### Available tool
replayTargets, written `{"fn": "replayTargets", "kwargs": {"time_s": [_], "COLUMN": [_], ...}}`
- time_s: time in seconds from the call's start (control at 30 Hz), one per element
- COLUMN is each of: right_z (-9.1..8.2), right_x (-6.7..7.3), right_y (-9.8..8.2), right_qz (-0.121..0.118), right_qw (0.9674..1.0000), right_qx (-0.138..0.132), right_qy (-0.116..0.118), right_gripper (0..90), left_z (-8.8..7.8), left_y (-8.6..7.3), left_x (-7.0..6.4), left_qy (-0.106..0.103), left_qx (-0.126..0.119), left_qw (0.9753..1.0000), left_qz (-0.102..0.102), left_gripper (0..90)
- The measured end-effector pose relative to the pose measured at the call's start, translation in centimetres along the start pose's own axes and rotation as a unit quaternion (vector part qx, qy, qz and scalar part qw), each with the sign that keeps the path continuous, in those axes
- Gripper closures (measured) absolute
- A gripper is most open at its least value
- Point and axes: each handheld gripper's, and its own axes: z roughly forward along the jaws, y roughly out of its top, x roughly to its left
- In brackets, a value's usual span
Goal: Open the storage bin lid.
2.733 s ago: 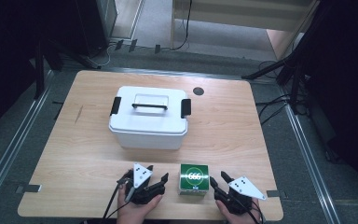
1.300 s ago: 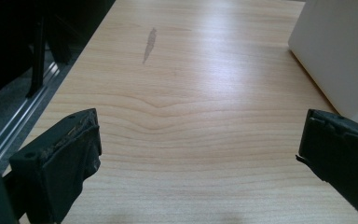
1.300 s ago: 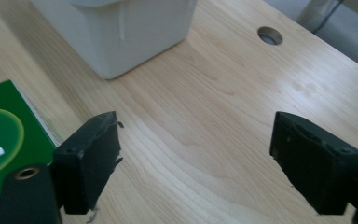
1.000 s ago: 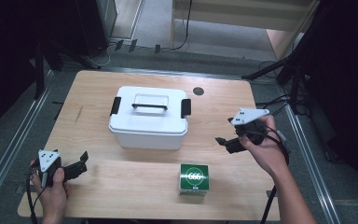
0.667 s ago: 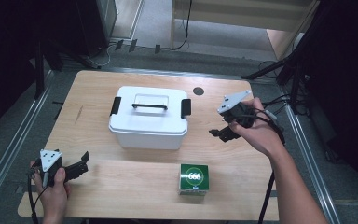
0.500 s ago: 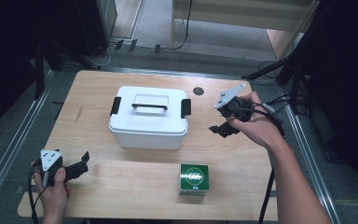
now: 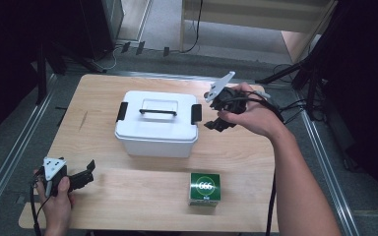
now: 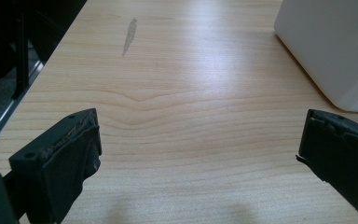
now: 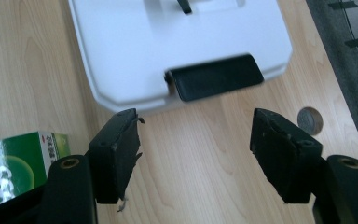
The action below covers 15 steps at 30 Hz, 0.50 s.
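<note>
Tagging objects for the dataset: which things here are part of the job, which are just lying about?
In the job:
- white box, its black side latch
- right gripper, open, aimed at that latch

Lying about:
- green carton
- left gripper, open, idle
- round metal disc

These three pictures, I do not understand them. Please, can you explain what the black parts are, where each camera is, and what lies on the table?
A person sits at a wooden table and holds a hand tool with two black jaws in each hand. There is no robot arm.

The high view comes from a fixed camera above the table. The other two cameras ride on the tools, so the black blocks at the bottom of those pictures are each tool's own jaws.

On the table stand a white box with a black handle and black side latches, and a small green carton.

The left tool rests near the table's front left corner, jaws open over bare wood. The right tool is beside the box's right latch; its jaws have just been closing, with nothing between them. Neither tool holds anything.
</note>
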Motion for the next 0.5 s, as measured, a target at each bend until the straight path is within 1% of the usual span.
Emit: {"fn": "replayTargets", "kwargs": {"time_s": [0.07,0.1,0.17,0.23,0.27,0.3,0.33,0.37,0.4,0.43,0.47,0.5], "right_z": [0.6,0.6,1.2,1.8,2.4,2.4,2.7,2.9,3.3,3.5,3.7,3.7], "right_x": [0.2,0.2,0.4,0.5,0.6,0.6,0.6,0.6,0.6,0.6,0.5,0.5], "right_y": [1.0,1.0,2.0,2.8,3.5,3.5,3.8,4.1,4.8,5.0,5.3,5.3], "right_qz": [-0.008,-0.008,-0.02,-0.023,-0.025,-0.025,-0.032,-0.037,-0.04,-0.039,-0.044,-0.044], "right_qw": [1.0,1.0,0.9998,0.9996,0.9995,0.9995,0.9993,0.9992,0.9991,0.9991,0.9989,0.9989], "right_qx": [0.004,0.004,0.01,0.011,0.007,0.007,0.005,0.005,0.001,0.002,0.0,0.0], "right_qy": [0.001,0.001,-0.002,0.006,0.019,0.019,0.019,0.014,0.015,0.016,0.017,0.017], "right_gripper": [33.0,33.0,32.1,28.7,29.7,29.7,30.4,31.8,35.4,38.8,43.1,43.1], "left_z": [0.0,0.0,0.0,0.0,0.1,0.1,0.0,0.0,0.0,0.0,0.0,0.0], "left_y": [0.0,0.0,0.0,0.0,0.0,0.0,0.0,0.0,0.0,0.0,0.0,0.0], "left_x": [0.0,0.0,0.0,0.0,0.0,0.0,0.1,0.1,0.0,0.0,0.0,0.0], "left_qy": [0.0,0.0,0.0,-0.001,-0.001,0.0,0.0,0.0,0.0,0.001,0.001,0.0], "left_qx": [0.0,0.0,0.001,0.001,0.003,0.002,0.002,0.001,0.002,0.002,0.002,0.002], "left_qw": [1.0,1.0,1.0,1.0,1.0,1.0,1.0,1.0,1.0,1.0,1.0,1.0], "left_qz": [0.0,0.0,0.0,-0.002,-0.003,-0.004,-0.005,-0.005,-0.004,-0.004,-0.004,-0.003], "left_gripper": [0.0,0.0,0.0,0.0,0.0,0.0,0.0,0.0,0.0,0.0,0.0,0.0]}}
